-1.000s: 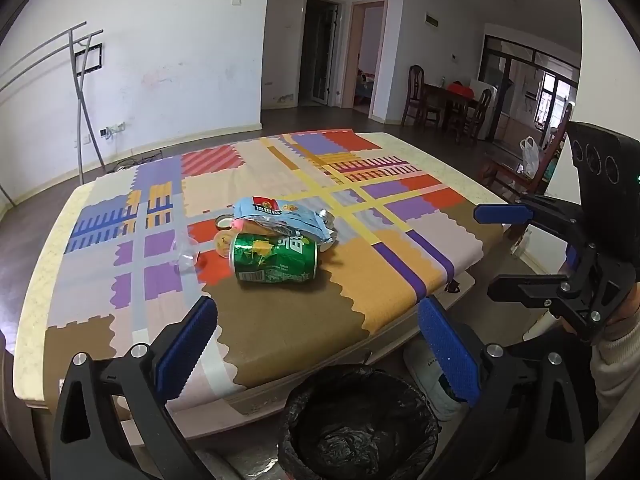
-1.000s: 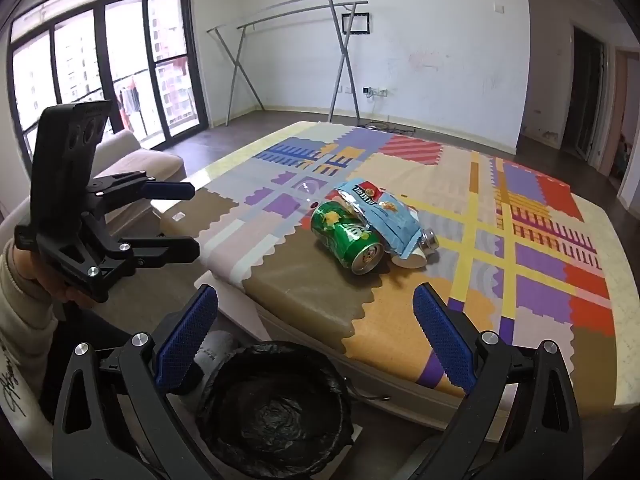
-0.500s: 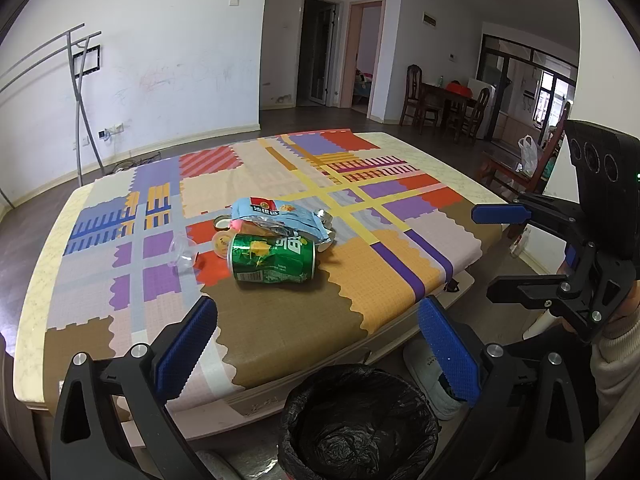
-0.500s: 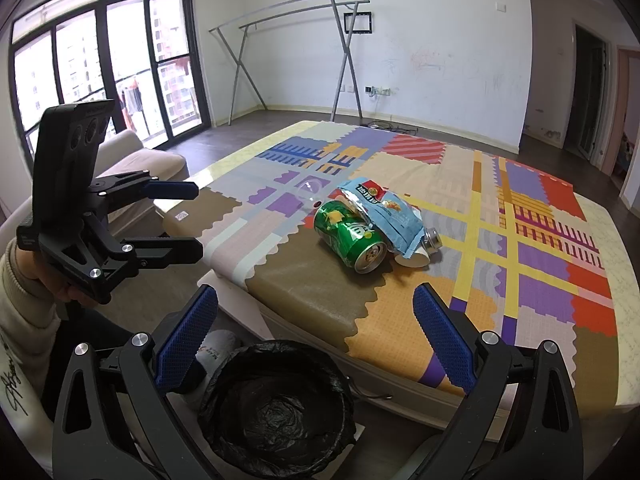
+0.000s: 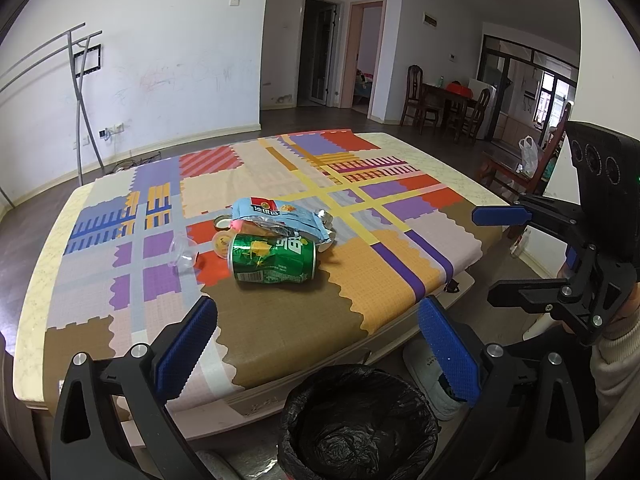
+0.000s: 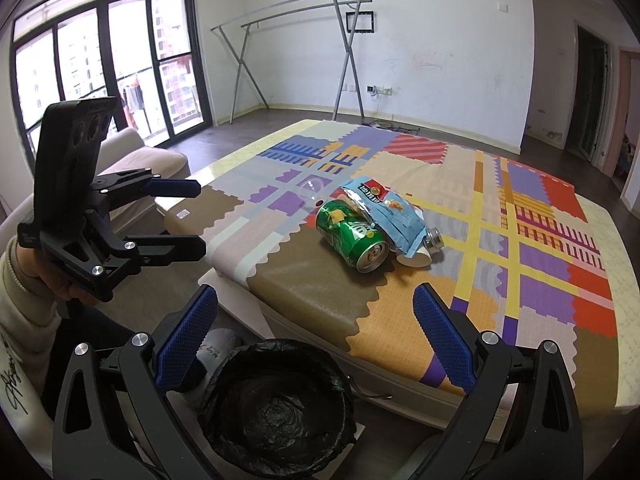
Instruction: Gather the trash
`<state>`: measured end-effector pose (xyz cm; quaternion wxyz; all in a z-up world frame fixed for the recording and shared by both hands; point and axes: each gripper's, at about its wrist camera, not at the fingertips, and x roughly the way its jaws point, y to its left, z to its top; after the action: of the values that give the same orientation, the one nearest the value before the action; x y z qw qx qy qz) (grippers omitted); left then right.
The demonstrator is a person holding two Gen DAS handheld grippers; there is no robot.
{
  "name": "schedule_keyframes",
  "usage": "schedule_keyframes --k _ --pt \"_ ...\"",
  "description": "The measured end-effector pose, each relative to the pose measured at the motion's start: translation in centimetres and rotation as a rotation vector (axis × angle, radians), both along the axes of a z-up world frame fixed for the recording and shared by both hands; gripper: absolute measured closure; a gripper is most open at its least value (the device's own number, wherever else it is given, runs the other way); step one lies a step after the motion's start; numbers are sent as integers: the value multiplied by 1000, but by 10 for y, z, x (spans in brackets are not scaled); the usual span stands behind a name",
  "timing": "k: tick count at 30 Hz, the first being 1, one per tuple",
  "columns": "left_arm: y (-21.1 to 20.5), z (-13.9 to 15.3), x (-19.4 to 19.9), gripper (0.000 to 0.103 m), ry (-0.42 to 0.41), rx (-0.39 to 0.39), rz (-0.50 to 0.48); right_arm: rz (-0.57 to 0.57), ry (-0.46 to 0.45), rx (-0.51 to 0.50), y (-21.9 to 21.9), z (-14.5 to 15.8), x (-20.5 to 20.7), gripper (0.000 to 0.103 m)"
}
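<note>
I am holding both my left hand-held gripper point(image 5: 318, 346) and right hand-held gripper point(image 6: 316, 338) wide open and empty, while the green can point(image 5: 273, 258) is lying sideways across the bench point(image 5: 280, 320), its long axis running left to right in the left wrist view.

Left gripper point(image 5: 318, 346) edging slightly closer to green can point(image 5: 273, 259) on the table (both grippers' fingers spread as before), trash pile undisturbed

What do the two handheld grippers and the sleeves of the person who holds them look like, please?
Both the left gripper and the right gripper are black angular frames with silver screw heads and blue ribbed pads on the fingers. Each carries a black block with three round lenses. The sleeves are cream knit; the left sleeve bears dark script lettering.
</note>
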<state>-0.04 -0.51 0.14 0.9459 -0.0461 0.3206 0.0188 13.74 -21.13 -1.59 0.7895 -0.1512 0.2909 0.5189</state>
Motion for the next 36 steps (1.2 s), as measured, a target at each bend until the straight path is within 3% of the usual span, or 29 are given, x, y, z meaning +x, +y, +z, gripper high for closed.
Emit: schedule_keyframes --k 36 --pt "1 -7 2 3 4 -4 5 -3 -1 -5 1 -1 0 4"
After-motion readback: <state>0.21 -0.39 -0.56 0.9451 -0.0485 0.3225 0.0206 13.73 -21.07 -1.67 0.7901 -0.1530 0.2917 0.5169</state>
